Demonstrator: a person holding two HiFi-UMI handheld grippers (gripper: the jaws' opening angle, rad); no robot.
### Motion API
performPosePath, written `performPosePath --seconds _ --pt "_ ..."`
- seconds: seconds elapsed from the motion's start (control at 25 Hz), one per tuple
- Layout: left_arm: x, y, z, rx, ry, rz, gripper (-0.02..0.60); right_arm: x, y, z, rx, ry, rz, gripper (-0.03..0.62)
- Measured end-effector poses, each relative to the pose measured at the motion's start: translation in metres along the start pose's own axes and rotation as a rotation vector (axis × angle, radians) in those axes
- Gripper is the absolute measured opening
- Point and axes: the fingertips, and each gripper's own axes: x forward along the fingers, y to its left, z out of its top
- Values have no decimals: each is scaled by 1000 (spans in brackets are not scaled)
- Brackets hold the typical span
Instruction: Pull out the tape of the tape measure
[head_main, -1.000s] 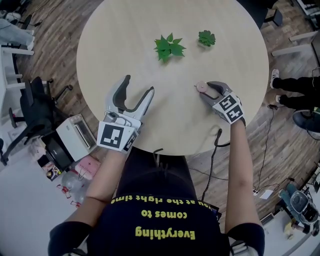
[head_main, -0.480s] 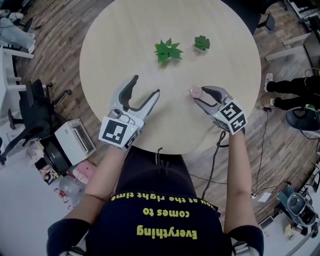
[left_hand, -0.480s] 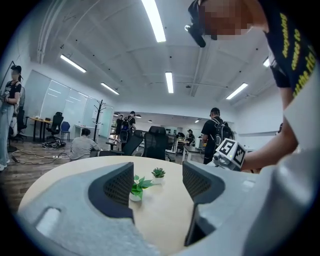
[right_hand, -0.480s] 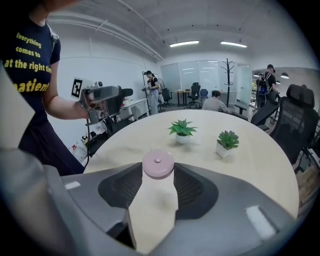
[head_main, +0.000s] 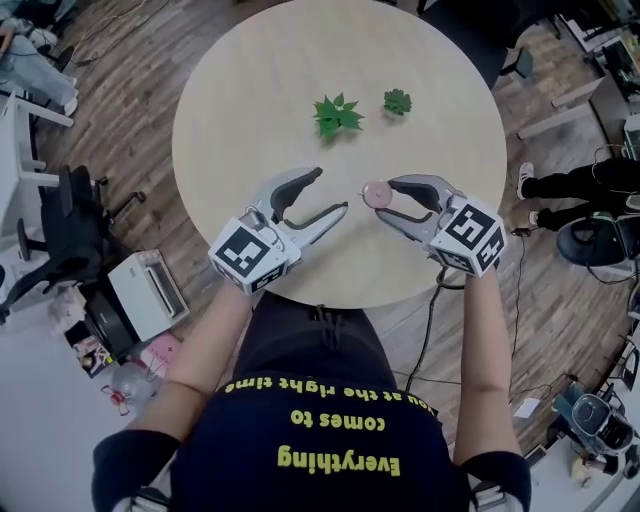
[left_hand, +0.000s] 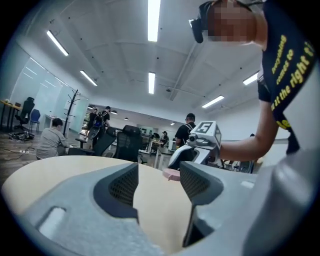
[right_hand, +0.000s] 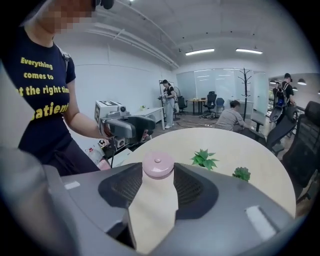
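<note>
A small round pink tape measure (head_main: 377, 194) is pinched at the tips of my right gripper (head_main: 384, 198), just above the round pale table (head_main: 250, 90). In the right gripper view the pink tape measure (right_hand: 158, 165) sits between both pads of the right gripper (right_hand: 158, 174), which is shut on it. My left gripper (head_main: 332, 190) points right toward it, a short gap away. Its jaws are closing with nothing between them. From the left gripper view, the left gripper (left_hand: 159, 181) faces the tape measure (left_hand: 172, 173) and the right gripper (left_hand: 200, 145) behind it. No tape shows drawn out.
Two small green plants (head_main: 337, 114) (head_main: 397, 100) stand on the far half of the table. A white printer (head_main: 145, 295) and a black chair (head_main: 60, 225) are on the floor at the left. A black cable (head_main: 430, 320) hangs off the near right edge.
Both grippers have come closer together. The left one has swung right to point at the tape measure, and the right one has carried the tape measure a little left.
</note>
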Motion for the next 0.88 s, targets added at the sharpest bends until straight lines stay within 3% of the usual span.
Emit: performPosePath --seconds 0.24,0.4,0.68,0.88 --pt "4 -32 13 48 -5 -170 269 -9 28 34 -106 1 91 209" --pt "6 -53 10 90 39 -275 269 -11 43 44 -155 6 122 210" --pt "-6 -67 15 106 33 -350 268 -13 66 51 -181 8 180 210" --pt "-14 -70 18 112 33 -423 224 -12 77 52 -184 10 230 210"
